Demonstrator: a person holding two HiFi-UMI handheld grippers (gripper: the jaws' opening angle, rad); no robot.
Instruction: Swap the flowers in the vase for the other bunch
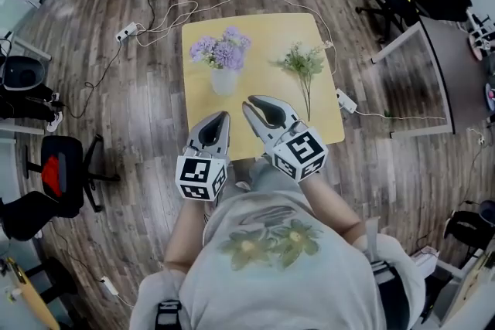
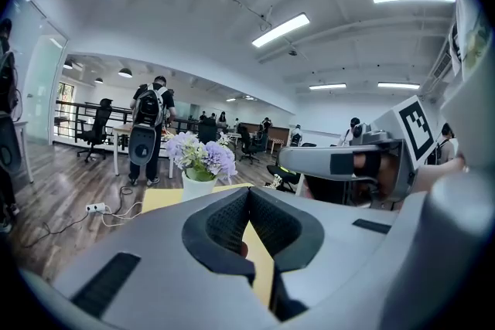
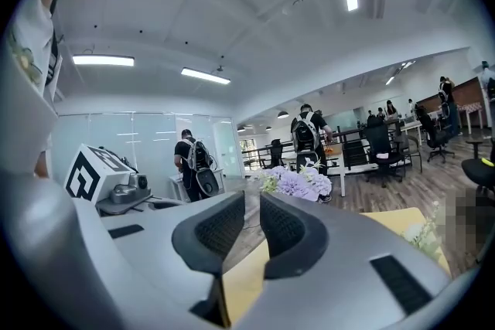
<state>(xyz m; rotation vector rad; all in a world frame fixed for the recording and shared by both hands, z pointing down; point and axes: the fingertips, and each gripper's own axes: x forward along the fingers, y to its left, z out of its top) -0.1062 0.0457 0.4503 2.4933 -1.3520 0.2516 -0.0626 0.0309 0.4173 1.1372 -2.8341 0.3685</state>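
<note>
So nothing is swapped yet. The left gripper [image 1: 222, 118] is hanging at the worktop's [image 1: 263, 31] six o'clock edge, its jaws pressed together on nothing. The purple flowers [image 1: 222, 50] are standing in the vase [image 1: 223, 81] at about ten o'clock. The right gripper [image 1: 251, 104] is hovering just beside the left, jaws likewise together and empty. The green bunch [image 1: 303, 64] is lying loose at two o'clock. Pulling out the purple and putting in the green are both waiting.

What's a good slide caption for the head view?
Left gripper and right gripper, shut and empty, at a yellow table: purple flowers in the white vase, green bunch lying beside it.
</note>
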